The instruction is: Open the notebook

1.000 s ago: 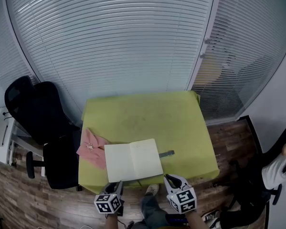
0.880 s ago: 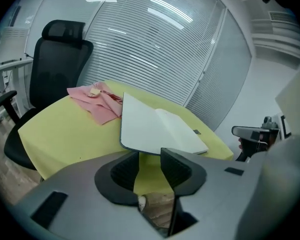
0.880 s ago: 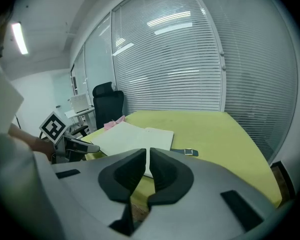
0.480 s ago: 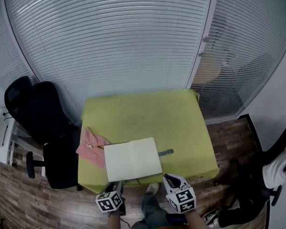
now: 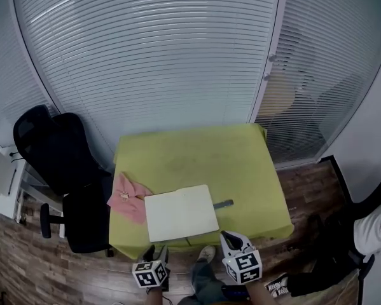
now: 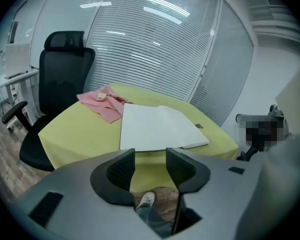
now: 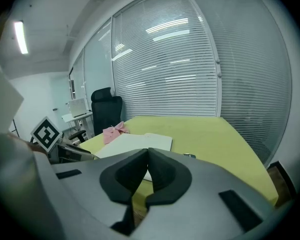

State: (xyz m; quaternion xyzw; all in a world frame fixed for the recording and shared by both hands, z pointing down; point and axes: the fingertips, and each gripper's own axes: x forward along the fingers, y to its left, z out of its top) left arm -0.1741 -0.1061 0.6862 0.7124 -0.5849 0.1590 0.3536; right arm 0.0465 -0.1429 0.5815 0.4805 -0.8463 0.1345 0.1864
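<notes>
Your notebook [image 5: 180,212] lies open at the counter's [image 5: 203,157] near edge. Your left gripper [image 6: 150,166] is opening with nothing between its jaws; your right gripper [image 7: 145,171] is closed and empty. A stray nudge could push the notebook off that edge.

A table [image 5: 241,170] with a yellow-green cover stands in front of long white blinds [image 5: 158,56]. A pink cloth [image 5: 128,197] lies crumpled near the table's left edge. A small grey thing [image 5: 222,204] lies flat on the cover. 1 black chair [image 5: 63,164] stands beside the table, on a wood floor [image 5: 25,259].
</notes>
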